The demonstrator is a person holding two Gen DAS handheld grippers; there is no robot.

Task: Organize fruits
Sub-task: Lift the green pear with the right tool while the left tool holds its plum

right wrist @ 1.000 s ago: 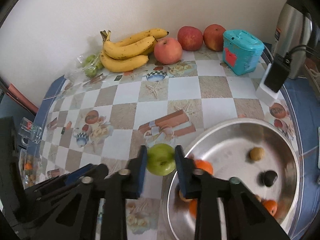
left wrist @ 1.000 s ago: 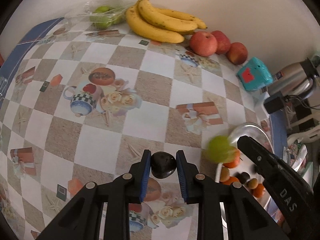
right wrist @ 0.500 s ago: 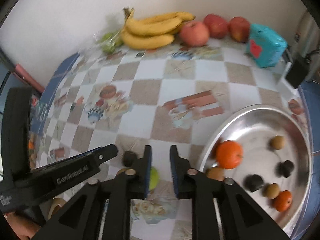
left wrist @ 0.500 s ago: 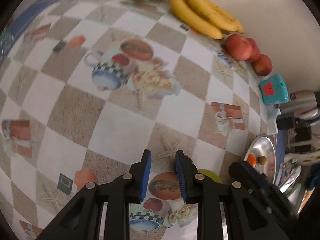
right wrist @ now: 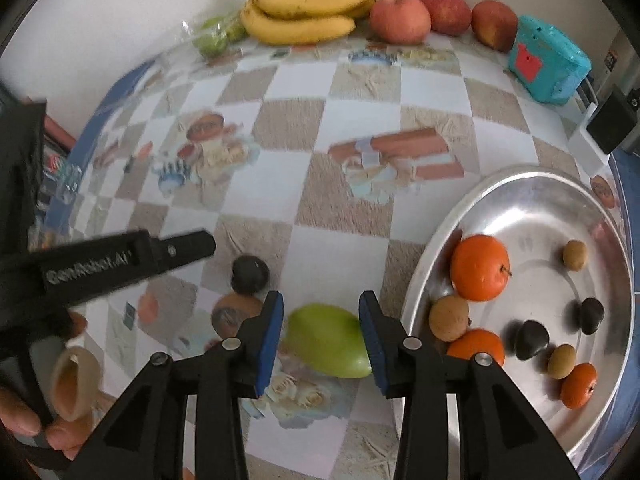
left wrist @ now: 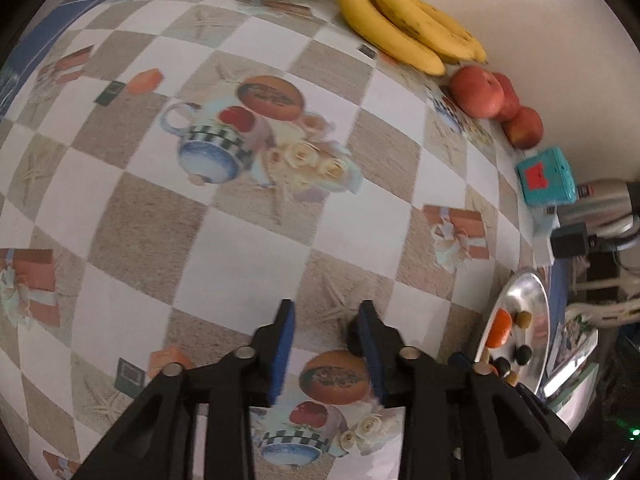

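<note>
— Both fruits have come down onto the tablecloth (right wrist: 304, 248)?
— Yes. Right gripper (right wrist: 320, 308) is opening around the green fruit (right wrist: 328, 340), pads clear; left gripper (left wrist: 326, 314) is opening empty, dark fruit (right wrist: 250, 274) nearby.

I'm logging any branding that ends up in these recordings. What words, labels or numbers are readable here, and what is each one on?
"GenRobot.AI", blurred but legible: on the side of the left gripper, seen from the right wrist view.
Small label on the steel flask: too small to read.
Red patch on the teal box: a shape, no readable text.
Printed tablecloth: pictures only, any lettering too blurred.
</note>
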